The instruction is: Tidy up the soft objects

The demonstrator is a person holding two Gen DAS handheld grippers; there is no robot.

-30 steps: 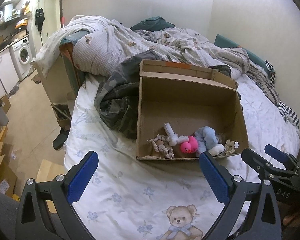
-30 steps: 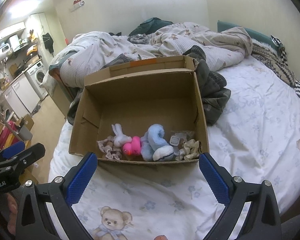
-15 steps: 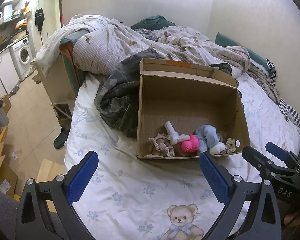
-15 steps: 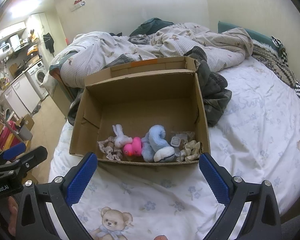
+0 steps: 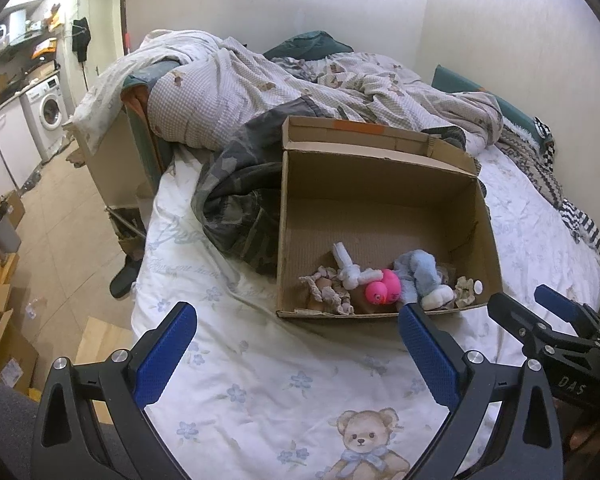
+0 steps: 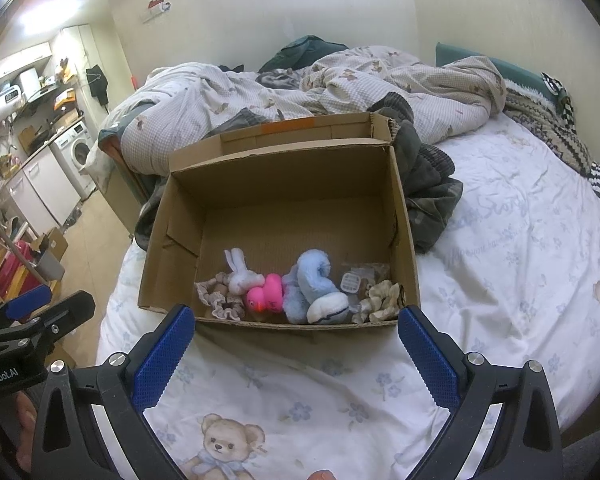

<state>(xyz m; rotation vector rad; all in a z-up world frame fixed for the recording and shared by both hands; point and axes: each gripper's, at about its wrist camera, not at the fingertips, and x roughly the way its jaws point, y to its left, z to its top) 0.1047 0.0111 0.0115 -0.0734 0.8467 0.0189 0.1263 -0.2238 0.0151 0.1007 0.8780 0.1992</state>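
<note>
The left tool [image 5: 296, 344] hangs over the near part of the bed [image 5: 260, 384], its blue pads wide apart with nothing between them; the right tool [image 6: 296, 344] is likewise spread and empty, held just short of the cardboard box [image 6: 284, 184]. Each tool shows at the edge of the other's view — the right one at the bed's right edge, the left one out past the bed's left edge, above the floor

The box sits open on the white flowered sheet, towards the middle of the bed, with its rear flap standing up. All the soft things lie in a row along its near wall: a frilly beige scrunchie [image 6: 216, 300] at the left, a small white bunny [image 6: 240, 272] touching it, a pink duck [image 6: 266, 298] beside that, a blue plush [image 6: 314, 280] curled against the duck, and a cream scrunchie [image 6: 380, 300] in the near right corner. A clear packet [image 6: 352, 280] lies behind the cream scrunchie

A camouflage garment [image 5: 236, 200] is bunched against the box's left wall, and a rumpled checked duvet [image 5: 240, 92] fills the far end of the bed
</note>
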